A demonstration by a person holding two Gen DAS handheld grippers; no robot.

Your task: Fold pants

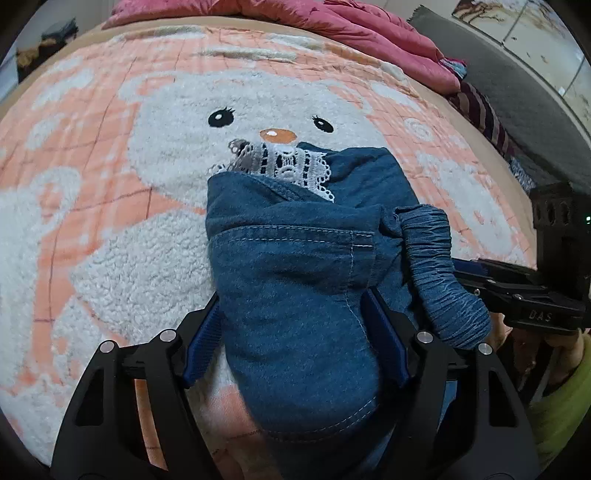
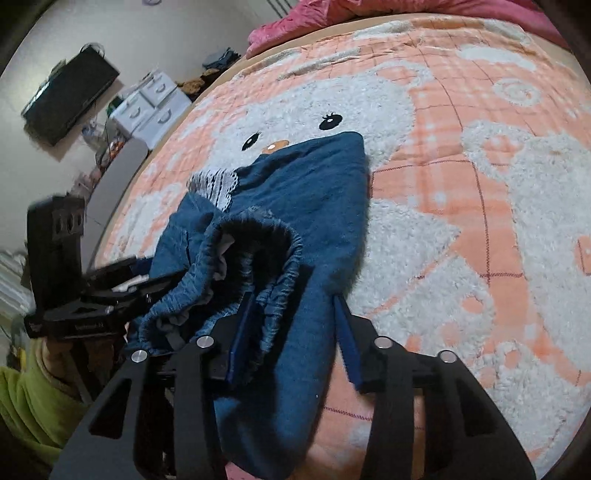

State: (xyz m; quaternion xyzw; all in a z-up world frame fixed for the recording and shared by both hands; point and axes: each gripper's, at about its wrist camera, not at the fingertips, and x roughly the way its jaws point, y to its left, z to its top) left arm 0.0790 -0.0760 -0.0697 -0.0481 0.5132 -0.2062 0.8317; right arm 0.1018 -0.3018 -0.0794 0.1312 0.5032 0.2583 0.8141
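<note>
Here denim pants [image 1: 295,266] bunched on bunny blanket [image 1: 110,229], fingers [image 1: 201,343] flanking

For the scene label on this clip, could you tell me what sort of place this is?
Most likely a bedroom: the pants lie on a bed under a fleecy animal-face blanket, a pink quilt is bunched at its far end, and white drawers stand beside it.

Both wrist views close, angled down, sharing pants [image 1: 295,266]

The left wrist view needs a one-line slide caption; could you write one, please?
Left gripper straddling blue denim pants with lace trim on a bunny-pattern blanket.
</note>
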